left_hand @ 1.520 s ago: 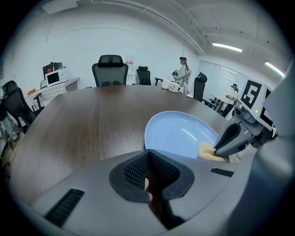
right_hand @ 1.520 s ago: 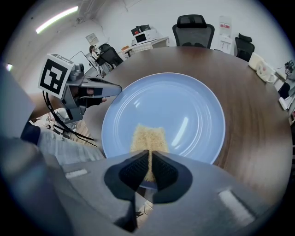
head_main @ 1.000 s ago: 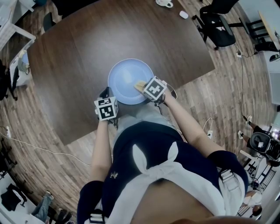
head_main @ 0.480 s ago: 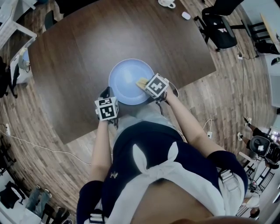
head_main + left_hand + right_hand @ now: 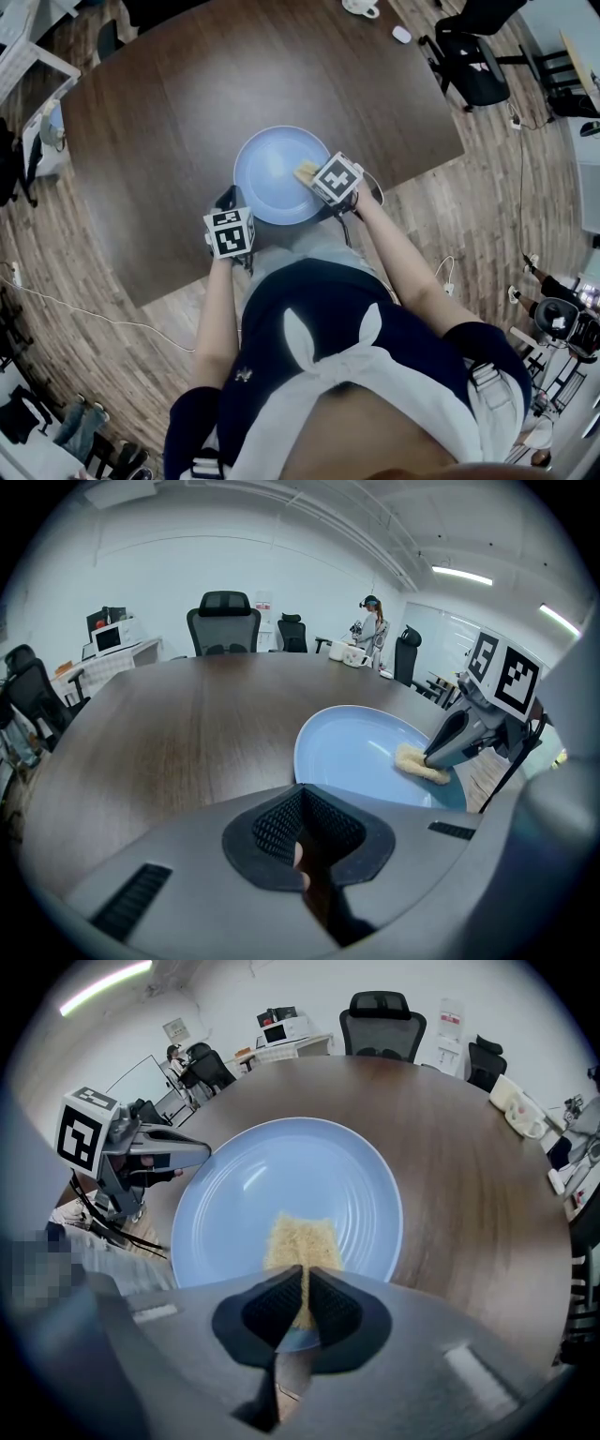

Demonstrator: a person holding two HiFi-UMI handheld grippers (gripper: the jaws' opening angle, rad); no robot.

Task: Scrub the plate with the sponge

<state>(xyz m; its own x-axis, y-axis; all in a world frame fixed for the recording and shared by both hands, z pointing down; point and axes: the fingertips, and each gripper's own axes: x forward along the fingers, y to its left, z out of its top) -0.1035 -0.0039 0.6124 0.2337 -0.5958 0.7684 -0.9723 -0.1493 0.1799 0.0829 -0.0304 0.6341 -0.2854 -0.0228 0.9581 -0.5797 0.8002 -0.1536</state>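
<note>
Now, thin yellow sponge [image 5: 300, 1239] on pale-blue plate [image 5: 246, 1177], tight in right gripper [image 5: 306, 1275]; left gripper [image 5: 300, 795] closed by rim.

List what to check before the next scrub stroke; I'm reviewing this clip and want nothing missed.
1. Sponge clamped in right gripper jaws: ok.
2. Sponge resting on plate: ok, on its near part.
3. Left gripper steadying plate: cannot tell; its jaws are together at the rim.
4. Plate safely on table: cannot tell; it sits close to the near edge.
5. Plate free of other things: ok.
</note>
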